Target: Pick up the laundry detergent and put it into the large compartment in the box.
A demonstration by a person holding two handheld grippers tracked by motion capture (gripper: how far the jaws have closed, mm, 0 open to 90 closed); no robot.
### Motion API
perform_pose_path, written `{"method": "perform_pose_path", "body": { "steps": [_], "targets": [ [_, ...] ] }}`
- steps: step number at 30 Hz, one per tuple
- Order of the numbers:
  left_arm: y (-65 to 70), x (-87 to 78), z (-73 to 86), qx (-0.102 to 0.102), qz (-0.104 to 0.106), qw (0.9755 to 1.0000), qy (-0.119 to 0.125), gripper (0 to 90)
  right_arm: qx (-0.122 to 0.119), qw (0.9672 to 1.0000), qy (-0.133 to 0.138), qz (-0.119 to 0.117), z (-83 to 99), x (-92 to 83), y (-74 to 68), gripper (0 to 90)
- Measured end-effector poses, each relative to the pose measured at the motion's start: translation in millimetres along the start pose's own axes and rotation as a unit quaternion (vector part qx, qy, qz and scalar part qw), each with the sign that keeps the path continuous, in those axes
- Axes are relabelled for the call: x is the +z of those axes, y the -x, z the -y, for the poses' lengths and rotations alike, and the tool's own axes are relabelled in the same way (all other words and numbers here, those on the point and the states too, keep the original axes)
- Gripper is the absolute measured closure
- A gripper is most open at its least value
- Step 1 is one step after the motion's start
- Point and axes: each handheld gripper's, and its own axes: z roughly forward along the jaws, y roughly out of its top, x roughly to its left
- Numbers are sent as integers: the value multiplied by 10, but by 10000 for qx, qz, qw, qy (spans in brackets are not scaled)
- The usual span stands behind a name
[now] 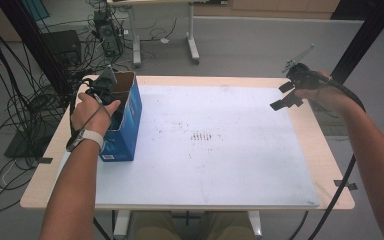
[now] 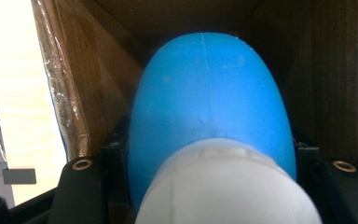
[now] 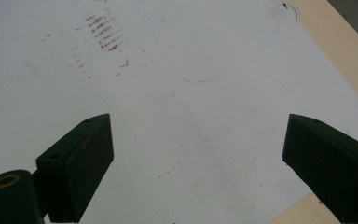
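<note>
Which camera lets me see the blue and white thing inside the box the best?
The left gripper view: the blue and white object sits close up between that gripper's jaws, inside the cardboard box. In the high view the box's wall and the left hand hide it. The right gripper view looks at the white sheet instead.

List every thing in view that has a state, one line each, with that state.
blue box: upright on the table, top open.
blue and white object: inside the box, clamped between the left tool's jaws.
left tool: reaching into the box, shut on the object.
right tool: open, nothing between its jaws, above the white sheet.
</note>
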Motion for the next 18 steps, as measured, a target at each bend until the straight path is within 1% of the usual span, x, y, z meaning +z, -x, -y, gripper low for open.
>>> {"method": "perform_pose_path", "body": {
  "steps": [18],
  "targets": [
    [-6, 1, 5, 28, 37, 10000, -7, 368, 69, 10000, 12, 7, 54, -14, 10, 84]
  ]
}}
